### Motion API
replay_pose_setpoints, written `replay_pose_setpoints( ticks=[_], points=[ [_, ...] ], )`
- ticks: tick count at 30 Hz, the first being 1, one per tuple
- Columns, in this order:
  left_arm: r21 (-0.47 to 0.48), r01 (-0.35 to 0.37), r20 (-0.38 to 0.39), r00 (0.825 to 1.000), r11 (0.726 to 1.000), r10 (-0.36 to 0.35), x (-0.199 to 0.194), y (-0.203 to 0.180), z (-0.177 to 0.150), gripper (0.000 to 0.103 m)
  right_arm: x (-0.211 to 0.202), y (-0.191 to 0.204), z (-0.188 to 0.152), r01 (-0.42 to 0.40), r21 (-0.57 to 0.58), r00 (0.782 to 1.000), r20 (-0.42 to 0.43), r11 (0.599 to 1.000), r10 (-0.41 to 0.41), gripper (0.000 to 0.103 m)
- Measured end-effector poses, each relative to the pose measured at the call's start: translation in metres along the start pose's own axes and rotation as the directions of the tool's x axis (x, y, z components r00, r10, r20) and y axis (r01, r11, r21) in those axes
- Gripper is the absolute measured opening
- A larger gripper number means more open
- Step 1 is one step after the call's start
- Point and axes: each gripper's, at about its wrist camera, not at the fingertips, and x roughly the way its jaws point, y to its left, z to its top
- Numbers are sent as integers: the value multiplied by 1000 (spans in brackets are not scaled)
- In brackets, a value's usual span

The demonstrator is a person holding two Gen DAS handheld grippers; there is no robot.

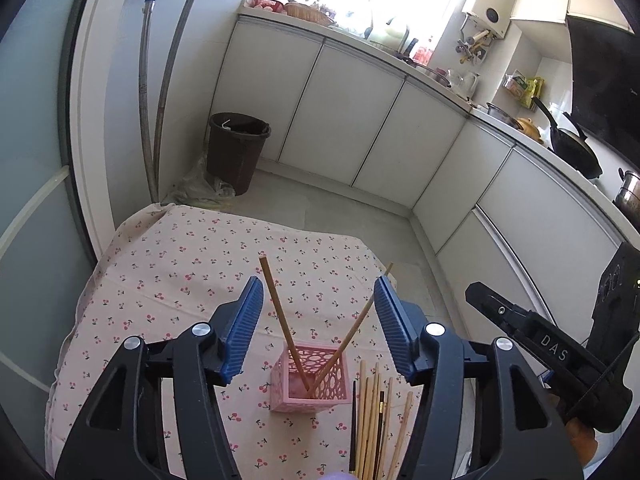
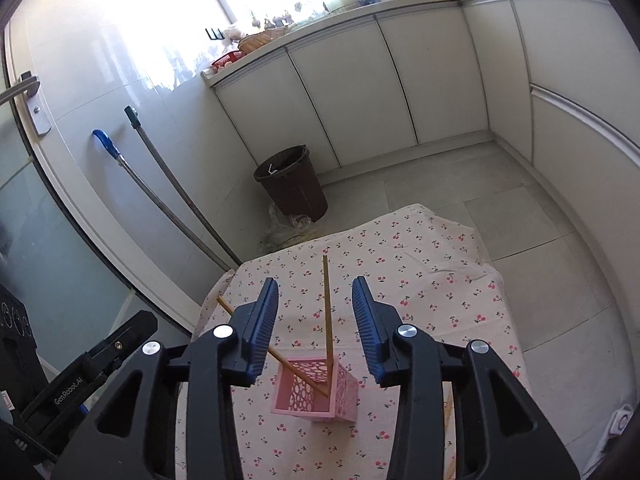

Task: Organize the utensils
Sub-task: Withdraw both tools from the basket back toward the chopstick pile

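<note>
A pink perforated holder point(image 1: 308, 384) stands on the cherry-print tablecloth point(image 1: 168, 264) with two wooden chopsticks point(image 1: 280, 320) leaning apart inside it. It also shows in the right wrist view point(image 2: 316, 392) with the chopsticks point(image 2: 327, 312). Several loose chopsticks point(image 1: 372, 420) lie on the cloth just right of the holder. My left gripper point(image 1: 318, 292) is open and empty, above the holder. My right gripper point(image 2: 316, 292) is open and empty, also above the holder; its body shows in the left wrist view at the right point(image 1: 552, 352).
A dark waste bin point(image 1: 236, 152) stands on the floor beyond the table, with two mop handles point(image 1: 160, 92) leaning on the wall. White cabinets point(image 1: 360, 120) and a cluttered counter run along the back and right. The table's far edge point(image 1: 256, 220) drops to floor.
</note>
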Motion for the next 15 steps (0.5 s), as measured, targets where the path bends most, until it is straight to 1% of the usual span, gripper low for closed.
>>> replay_pose_setpoints(
  ticks=[4, 8, 10, 11, 13, 14, 15],
  points=[
    [52, -33, -11, 999, 998, 33, 2, -15, -11, 62, -6, -5, -12, 30, -17, 1000, -9, 999, -30, 49],
    [77, -46, -31, 998, 996, 49, 4, -23, -22, 68, -13, -11, -21, 57, -36, 998, -10, 998, -57, 55],
    [87, -54, -36, 998, 995, 57, 4, -26, -25, 72, -19, -12, -25, 75, -51, 997, 0, 996, -75, 63],
    [92, -57, -37, 997, 994, 61, 4, -27, -27, 74, -22, -13, -28, 85, -56, 996, 5, 995, -85, 65],
    [100, -67, -43, 997, 993, 71, 4, -28, -32, 82, -28, -17, -32, 107, -59, 994, 12, 992, -107, 73],
    [102, -72, -45, 996, 992, 77, 5, -29, -34, 83, -31, -20, -35, 120, -59, 993, 14, 991, -120, 76],
    [103, -79, -46, 995, 992, 84, 5, -30, -36, 86, -33, -24, -38, 135, -59, 991, 16, 989, -135, 81]
  ],
)
